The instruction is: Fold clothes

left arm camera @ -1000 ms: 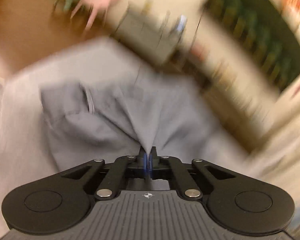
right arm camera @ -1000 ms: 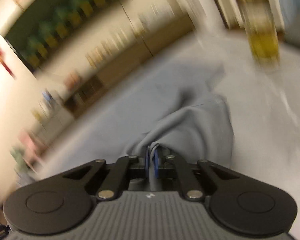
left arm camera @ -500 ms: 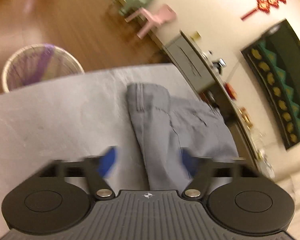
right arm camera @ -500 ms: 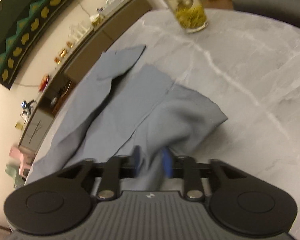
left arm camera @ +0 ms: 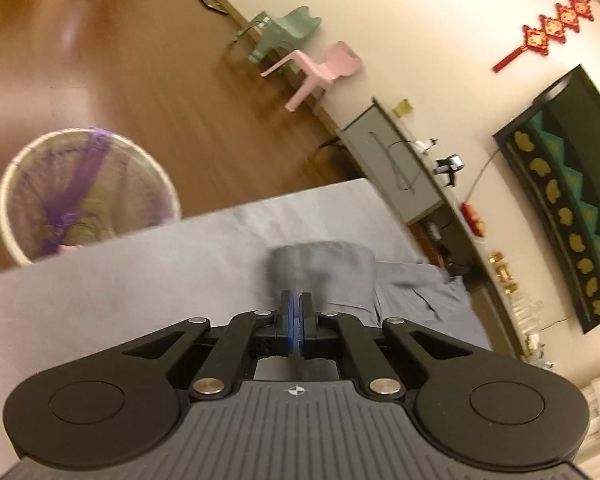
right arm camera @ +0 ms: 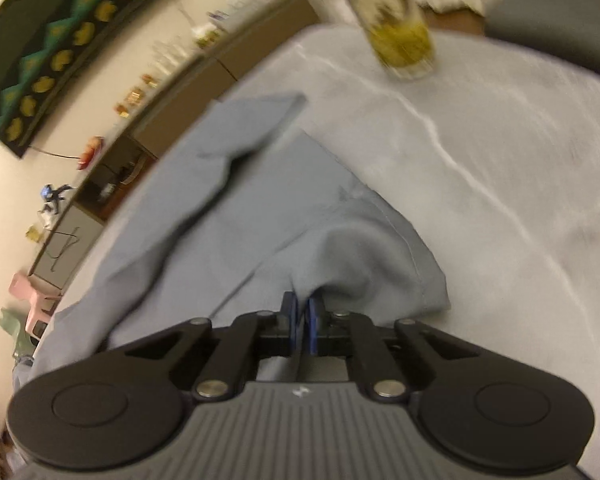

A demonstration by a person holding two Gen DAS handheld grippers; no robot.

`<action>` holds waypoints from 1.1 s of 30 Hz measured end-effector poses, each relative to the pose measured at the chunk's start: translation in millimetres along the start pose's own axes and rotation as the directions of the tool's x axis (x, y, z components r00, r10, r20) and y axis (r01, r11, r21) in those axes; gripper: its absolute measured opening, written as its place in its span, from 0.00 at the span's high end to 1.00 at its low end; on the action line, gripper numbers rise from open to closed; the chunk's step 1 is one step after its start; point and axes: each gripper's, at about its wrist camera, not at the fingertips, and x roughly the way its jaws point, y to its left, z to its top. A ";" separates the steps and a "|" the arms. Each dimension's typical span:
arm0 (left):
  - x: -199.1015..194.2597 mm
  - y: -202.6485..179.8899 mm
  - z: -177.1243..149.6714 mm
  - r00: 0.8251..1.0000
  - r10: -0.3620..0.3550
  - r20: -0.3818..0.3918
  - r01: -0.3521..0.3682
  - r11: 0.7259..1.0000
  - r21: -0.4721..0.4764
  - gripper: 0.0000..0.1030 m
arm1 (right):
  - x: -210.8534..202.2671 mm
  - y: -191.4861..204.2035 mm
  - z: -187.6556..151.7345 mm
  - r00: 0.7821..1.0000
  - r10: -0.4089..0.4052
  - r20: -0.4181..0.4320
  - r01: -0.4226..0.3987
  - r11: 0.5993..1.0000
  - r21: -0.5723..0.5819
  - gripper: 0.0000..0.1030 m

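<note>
A grey-blue garment [right arm camera: 240, 208] lies partly folded on the grey marbled table [right arm camera: 500, 200]. My right gripper [right arm camera: 303, 312] sits at the garment's near corner. Its jaws are closing, with a raised fold of the cloth pinched between the blue pads. In the left wrist view the same garment [left arm camera: 420, 300] runs off to the right, and its rounded end bunches up just ahead of my left gripper [left arm camera: 296, 308]. That gripper is shut, its blue pads together on the edge of the cloth.
A glass of yellow-green drink [right arm camera: 400, 36] stands on the table beyond the garment. On the wooden floor past the table's edge stands a round basket with a purple liner [left arm camera: 84, 192]. A pink chair [left arm camera: 324, 68], a green chair [left arm camera: 284, 32] and a sideboard [left arm camera: 392, 164] line the wall.
Both grippers let go of the lifted garment, opened as it dropped flat, then closed again on it low at the table. The left one moved along toward the garment's rounded end.
</note>
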 end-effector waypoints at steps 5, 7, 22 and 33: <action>-1.9 -0.4 -0.7 0.998 -0.030 -0.055 0.030 1.000 0.008 0.89 | -22.1 -10.2 4.5 0.995 -0.020 0.099 0.013 0.998 0.064 0.72; 3.1 -9.5 -5.5 0.996 -0.049 -0.077 0.051 0.998 0.024 0.51 | -20.5 -11.7 6.7 0.994 -0.027 0.102 0.022 0.998 0.053 0.83; 35.8 -53.8 -46.8 0.980 0.193 -0.047 -0.170 0.938 0.300 0.72 | 2.9 6.7 0.4 0.987 -0.149 0.053 0.157 0.967 -0.201 0.95; -29.7 -82.7 -25.6 0.999 -0.024 -0.031 0.029 0.985 0.171 0.69 | -19.2 139.4 -26.1 0.990 0.141 0.014 -0.114 0.851 -0.512 0.36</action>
